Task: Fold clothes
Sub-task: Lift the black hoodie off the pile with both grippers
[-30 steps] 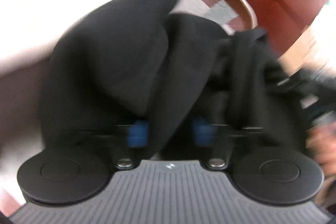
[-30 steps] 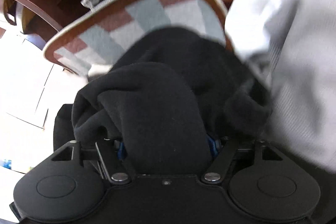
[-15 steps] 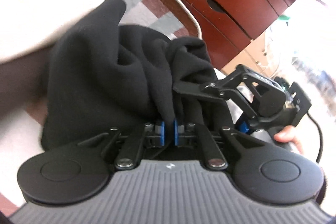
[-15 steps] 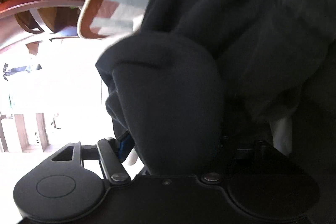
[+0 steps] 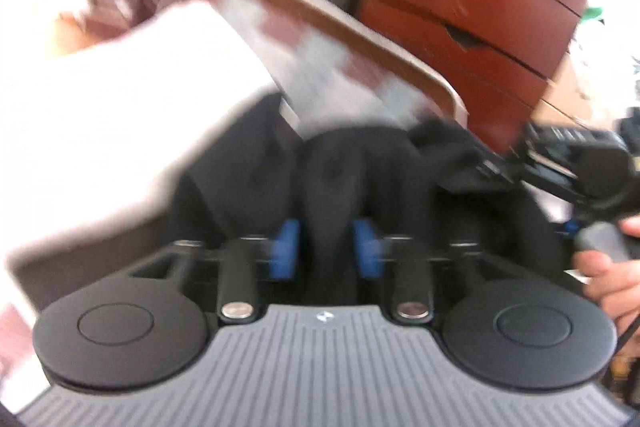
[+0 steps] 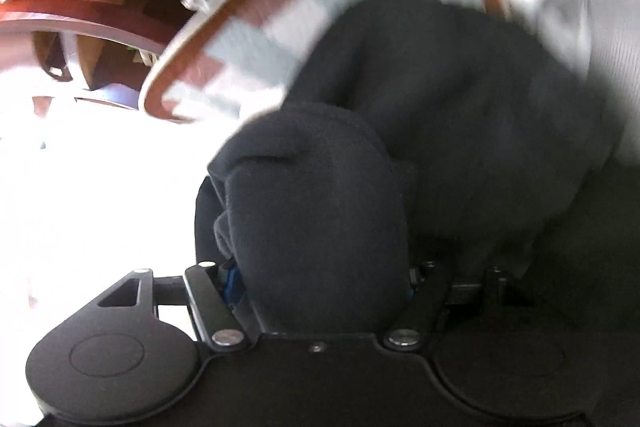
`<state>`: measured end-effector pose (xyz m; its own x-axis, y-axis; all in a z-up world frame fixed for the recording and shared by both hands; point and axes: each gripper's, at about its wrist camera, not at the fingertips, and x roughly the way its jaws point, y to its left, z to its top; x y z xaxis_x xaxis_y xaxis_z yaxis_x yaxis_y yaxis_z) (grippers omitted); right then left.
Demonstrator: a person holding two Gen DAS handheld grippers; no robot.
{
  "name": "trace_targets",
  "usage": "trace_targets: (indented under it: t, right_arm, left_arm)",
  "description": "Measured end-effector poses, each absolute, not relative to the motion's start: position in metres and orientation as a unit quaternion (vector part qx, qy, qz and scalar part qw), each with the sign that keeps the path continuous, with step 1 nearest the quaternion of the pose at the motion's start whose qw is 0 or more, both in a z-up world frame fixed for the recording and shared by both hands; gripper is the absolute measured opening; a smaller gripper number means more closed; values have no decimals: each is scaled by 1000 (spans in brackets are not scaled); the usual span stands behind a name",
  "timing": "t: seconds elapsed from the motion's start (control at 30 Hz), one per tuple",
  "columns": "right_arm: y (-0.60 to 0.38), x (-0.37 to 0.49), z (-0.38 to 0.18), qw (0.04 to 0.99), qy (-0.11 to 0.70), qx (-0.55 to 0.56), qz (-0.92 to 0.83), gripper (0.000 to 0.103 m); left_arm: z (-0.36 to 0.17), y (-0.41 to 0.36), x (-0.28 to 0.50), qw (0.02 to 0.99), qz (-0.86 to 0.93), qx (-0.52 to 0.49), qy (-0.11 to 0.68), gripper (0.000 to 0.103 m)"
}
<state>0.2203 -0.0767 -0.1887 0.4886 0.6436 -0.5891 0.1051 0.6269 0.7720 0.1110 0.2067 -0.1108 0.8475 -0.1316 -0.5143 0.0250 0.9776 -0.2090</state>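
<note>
"Both grippers sit in the same black garment [image 5: 360, 163], which lies bunched on the checked table mat [image 5: 320, 59]. Where do things stand?"

"Left gripper [image 5: 326, 253]: its jaws are opening, with a ridge of the black cloth running between the blue pads [image 5: 286, 253]. From the blur I judge the pads are no longer pressing it. Right gripper [image 6: 320, 279]: jaws spread wide around a thick rolled wad of the same garment, which fills the gap from pad to pad, so I read that as a grip."

"So how should the fold go well from here?"

"I'd say keep the right side's hold firm, since that wad is bulky and could slip. The left should draw clear of the ridge without dragging it, then take a single flat edge, not a bunch. The white cloth [image 5: 120, 99] lies just beside the black one; avoid catching it too."

"Anything near the right?"

"A hand [image 5: 608, 275] gripping its handle, beside the wooden drawers [image 5: 480, 7]."
</note>
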Motion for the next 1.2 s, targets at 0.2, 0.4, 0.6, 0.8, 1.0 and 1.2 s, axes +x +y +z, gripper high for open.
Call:
trace_targets:
  t: [0.2, 0.4, 0.6, 0.8, 1.0, 1.2]
  right_arm:
    - [-72, 214, -158, 874, 440, 192, 72, 74]
    - [-84, 232, -157, 880, 431, 181, 84, 74]
    - [-82, 278, -191, 828, 490, 247, 113, 77]
    - [-79, 281, -195, 801, 508, 285, 137, 67]
    - [-79, 278, -196, 797, 506, 286, 164, 63]
    - [-58, 276, -198, 852, 467, 180, 157, 82]
  left_arm:
    - [-112, 232, 115, 952, 46, -71, 294, 68]
    - [-168, 246, 146, 900, -46, -203, 384, 78]
    - [-215, 246, 172, 862, -73, -288, 411, 88]
    - [-179, 231, 168, 861, -126, -278, 407, 24]
    - [-163, 204, 176, 876, -123, -215, 414, 26]
    - [-194, 215, 199, 881, -44, -180, 435, 100]
